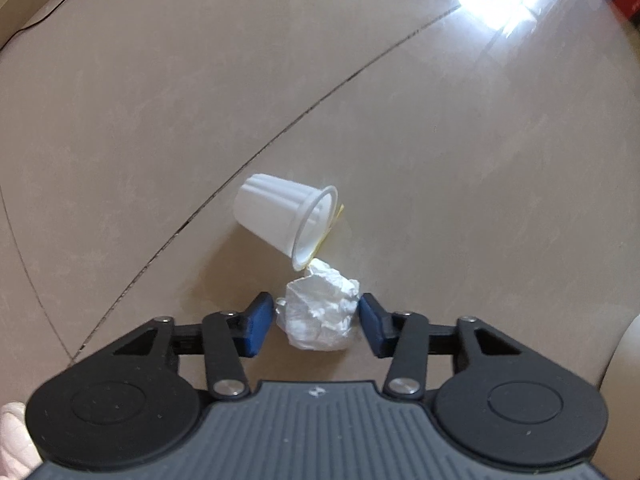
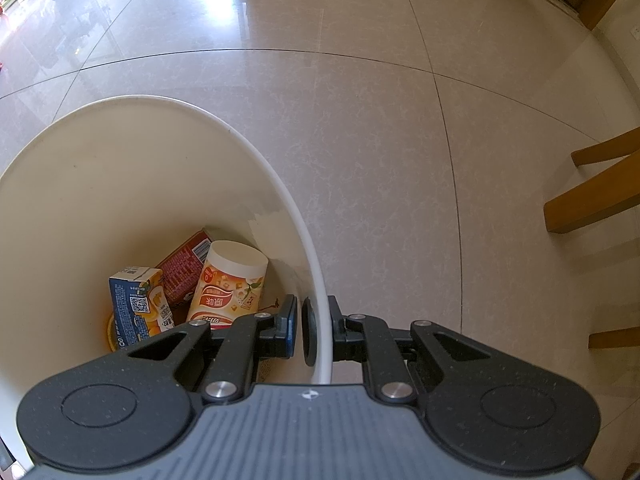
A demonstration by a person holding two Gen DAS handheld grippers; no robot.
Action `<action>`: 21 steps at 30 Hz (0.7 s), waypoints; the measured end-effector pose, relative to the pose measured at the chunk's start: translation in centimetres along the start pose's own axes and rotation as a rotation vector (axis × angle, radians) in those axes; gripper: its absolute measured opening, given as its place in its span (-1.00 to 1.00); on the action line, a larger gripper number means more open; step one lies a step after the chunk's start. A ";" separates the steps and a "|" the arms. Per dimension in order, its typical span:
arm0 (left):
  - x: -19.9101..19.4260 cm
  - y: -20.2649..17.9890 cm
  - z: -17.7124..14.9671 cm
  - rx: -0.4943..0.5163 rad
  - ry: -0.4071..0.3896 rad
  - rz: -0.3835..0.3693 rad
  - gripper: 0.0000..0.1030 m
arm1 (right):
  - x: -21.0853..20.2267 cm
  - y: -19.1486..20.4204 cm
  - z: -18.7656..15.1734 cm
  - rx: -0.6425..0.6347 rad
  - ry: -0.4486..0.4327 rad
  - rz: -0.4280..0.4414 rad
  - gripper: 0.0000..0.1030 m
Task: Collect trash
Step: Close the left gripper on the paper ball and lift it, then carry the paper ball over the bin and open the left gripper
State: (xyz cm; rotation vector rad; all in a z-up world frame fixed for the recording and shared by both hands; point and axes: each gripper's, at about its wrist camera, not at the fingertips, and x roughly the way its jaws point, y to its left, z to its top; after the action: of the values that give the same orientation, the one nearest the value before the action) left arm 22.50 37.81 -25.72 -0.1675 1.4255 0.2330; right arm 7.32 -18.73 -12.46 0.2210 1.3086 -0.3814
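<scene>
Straddling crumpled paper ball (image 1: 319, 308), left gripper (image 1: 312, 320) spread for pickup; right gripper (image 2: 310, 330) pinching bin (image 2: 316, 276) rim, carrying it.

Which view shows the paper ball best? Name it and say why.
The left wrist view. The paper ball lies on the floor between the open fingers of the left hand-held gripper, just below the cup, fully visible. The right wrist view shows none of it, only the bin.
</scene>
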 end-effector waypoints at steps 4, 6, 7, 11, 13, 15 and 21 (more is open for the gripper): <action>-0.2 -0.1 0.4 0.005 0.045 -0.013 -0.42 | 0.0 0.0 0.0 0.003 0.001 0.002 -0.68; -0.5 -0.3 0.4 0.015 0.056 -0.010 -0.45 | 0.0 0.0 0.0 0.003 0.001 0.002 -0.68; -0.7 -0.5 0.5 0.030 0.063 -0.008 -0.46 | 0.0 0.0 0.0 0.002 0.000 0.002 -0.68; -2.0 -1.9 0.6 0.124 0.083 -0.001 -0.47 | 0.0 0.0 0.0 0.007 0.002 0.005 -0.68; -2.9 -2.6 0.8 0.174 0.094 -0.002 -0.47 | -0.1 -0.1 0.1 0.009 0.003 0.008 -0.68; -4.1 -3.6 1.0 0.227 0.103 -0.005 -0.47 | -0.1 -0.2 0.1 0.009 0.003 0.010 -0.68; -8.5 -6.4 1.2 0.436 0.087 -0.008 -0.47 | -0.2 -0.3 0.1 0.015 0.002 0.016 -0.68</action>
State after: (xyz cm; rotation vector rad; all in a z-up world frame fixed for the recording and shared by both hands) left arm 24.24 31.46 -17.32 0.1767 1.5278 -0.0954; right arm 7.26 -19.07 -12.21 0.2441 1.3060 -0.3778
